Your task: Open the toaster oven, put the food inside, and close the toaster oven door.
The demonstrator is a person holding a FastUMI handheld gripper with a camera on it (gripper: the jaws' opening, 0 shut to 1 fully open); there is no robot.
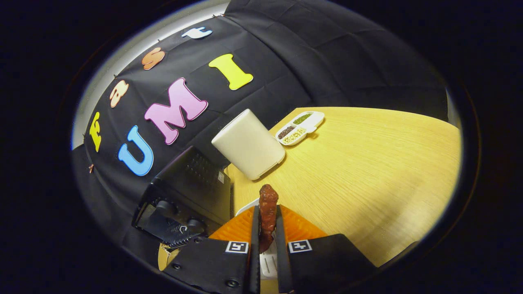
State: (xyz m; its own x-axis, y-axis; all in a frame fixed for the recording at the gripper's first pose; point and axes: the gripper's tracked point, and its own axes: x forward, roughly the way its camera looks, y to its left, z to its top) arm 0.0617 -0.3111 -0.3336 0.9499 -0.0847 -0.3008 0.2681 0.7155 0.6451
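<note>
Gripper view, near to far. Item 1: tongs [268, 245], fingers drawn narrow and pressed on both sides of a reddish-brown food piece [268, 214], which is held upright between them, top end projecting beyond the tips. Item 2: a white plate [247, 207] is glimpsed just below/behind the fingers, partly hidden. Item 3: toaster oven [186, 200], black, just left of the tongs at the desk's left edge; knobs are seen on its near face; door state can't be told from this angle. Item 4: cream canister [249, 143], beyond the fingers, near the oven's far side. Item 5: divided tray [315, 119] w/ grains, farther back, well apart. Item 6: desk [367, 171], wood-grain.

Step judged: food is lifted, in transit to oven. Next move calls for a swing left toward the oven mouth, grip kept firm, door confirmed open first. Room: broad bare desk to the right; left side is tight btwn oven and canister; desk edge lies close by the oven.
</note>
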